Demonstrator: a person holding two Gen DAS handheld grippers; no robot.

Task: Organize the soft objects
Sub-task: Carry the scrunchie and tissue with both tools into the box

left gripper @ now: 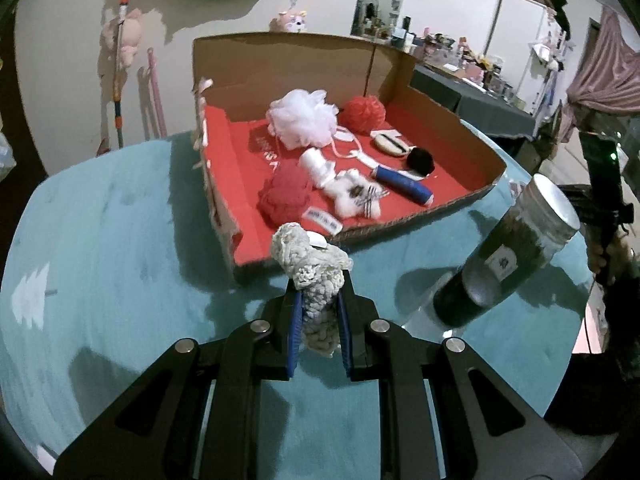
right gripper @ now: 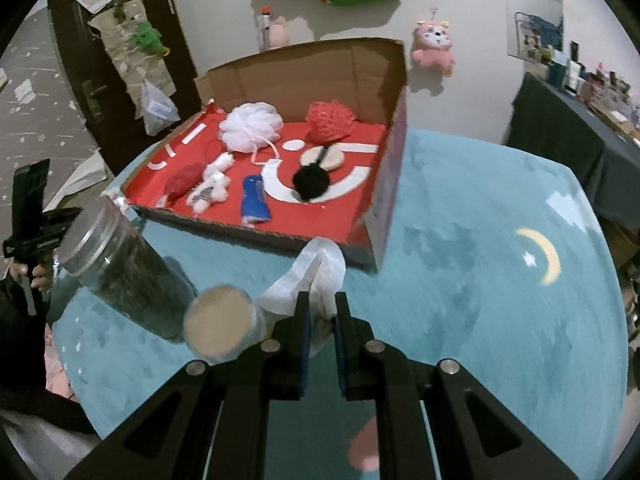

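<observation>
Grey-white knitted cloth [left gripper: 316, 280] was pinched between the blue pads of the left gripper [left gripper: 318, 312], held above the teal table [left gripper: 100, 240] just short of the cardboard box [left gripper: 288, 60], where a white mesh puff [left gripper: 302, 118] and a red one [left gripper: 363, 109] lay (among other soft bits). From the right wrist, the right gripper [right gripper: 321, 320] was clamped narrow on a thin white fabric strip [right gripper: 316, 268], beside a clear jar [right gripper: 120, 264], near the box's front corner
</observation>
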